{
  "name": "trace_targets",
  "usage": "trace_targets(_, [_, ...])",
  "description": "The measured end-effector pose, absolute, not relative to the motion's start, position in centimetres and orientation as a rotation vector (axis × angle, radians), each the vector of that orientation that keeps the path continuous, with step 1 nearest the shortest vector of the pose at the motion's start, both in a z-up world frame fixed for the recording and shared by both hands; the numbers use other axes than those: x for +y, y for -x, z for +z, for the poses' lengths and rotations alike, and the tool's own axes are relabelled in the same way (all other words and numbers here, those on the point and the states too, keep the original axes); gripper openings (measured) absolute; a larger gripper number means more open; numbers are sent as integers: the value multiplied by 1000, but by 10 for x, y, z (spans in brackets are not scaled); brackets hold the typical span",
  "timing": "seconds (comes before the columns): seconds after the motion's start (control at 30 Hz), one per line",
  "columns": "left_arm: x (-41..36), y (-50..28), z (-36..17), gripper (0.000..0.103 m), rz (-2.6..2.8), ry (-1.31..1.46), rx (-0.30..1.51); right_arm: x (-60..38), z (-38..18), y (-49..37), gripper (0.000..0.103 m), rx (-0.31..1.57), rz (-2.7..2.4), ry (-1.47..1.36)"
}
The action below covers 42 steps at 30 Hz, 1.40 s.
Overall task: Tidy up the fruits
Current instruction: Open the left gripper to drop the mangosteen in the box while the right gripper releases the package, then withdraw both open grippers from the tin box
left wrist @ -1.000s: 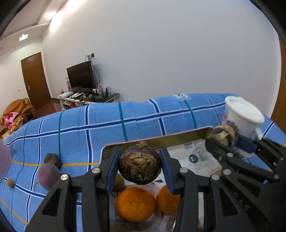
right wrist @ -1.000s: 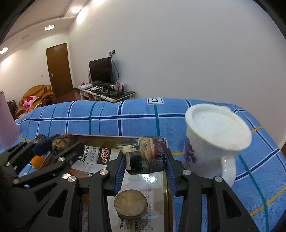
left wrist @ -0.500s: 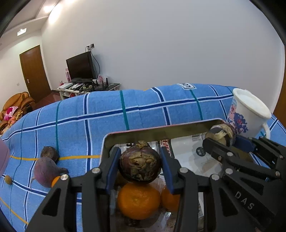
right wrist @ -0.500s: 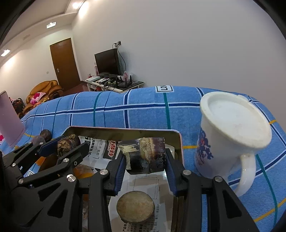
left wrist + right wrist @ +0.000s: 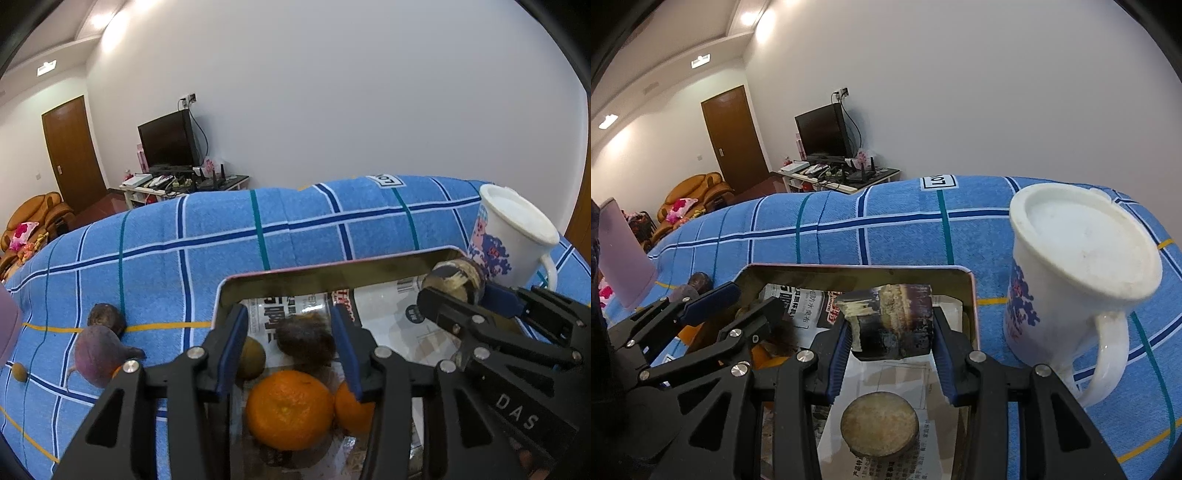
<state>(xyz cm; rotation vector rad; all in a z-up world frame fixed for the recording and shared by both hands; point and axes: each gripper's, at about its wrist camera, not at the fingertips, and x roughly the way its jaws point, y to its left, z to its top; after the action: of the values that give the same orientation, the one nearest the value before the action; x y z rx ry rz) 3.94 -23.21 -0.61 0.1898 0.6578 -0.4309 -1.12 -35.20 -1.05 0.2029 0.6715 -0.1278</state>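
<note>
The dark fruit [image 5: 304, 341] is being let go by the opening left hand-held gripper [image 5: 291, 350] above the tray [image 5: 332, 275]. A cane chunk [image 5: 892, 319] is pinched by the right hand-held gripper [image 5: 890, 354]. A bad bounce off the oranges [image 5: 290, 408] could be caused, probably.

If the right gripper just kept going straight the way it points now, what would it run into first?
Probably the far wall of the metal tray. The right gripper, shut on a dark cut chunk, points down over the paper-lined tray, whose wall lies just beyond the chunk. Depth through the fisheye is uncertain.
</note>
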Motion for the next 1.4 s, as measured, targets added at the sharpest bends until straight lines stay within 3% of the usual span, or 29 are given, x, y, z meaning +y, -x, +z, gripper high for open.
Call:
trace_targets(0.17, [-221, -39, -1, 68, -419, -143, 649, -359, -8, 16, 44, 654, -75, -284])
trace_targets(0.37, [-205, -35, 10, 93, -381, -78, 598, -366, -3, 24, 54, 595, -46, -350])
trace_targets(0.57, [-201, -31, 15, 103, -352, -84, 558, -362, 4, 36, 55, 513, -58, -344])
trace_targets(0.63, [-197, -28, 17, 103, -341, -77, 536, -361, 8, 43, 58, 459, -85, -334])
trace_targets(0.7, [-193, -24, 18, 103, -319, -76, 507, -359, 12, 50, 68, 410, -119, -317])
trace_targets(0.9, [-184, -17, 20, 103, -260, -92, 444, -351, 19, 70, 80, 284, -253, -260])
trace_targets(1.4, [-165, 13, 19, 103, -257, -77, 335, -328, 27, 91, 81, 206, -299, -130])
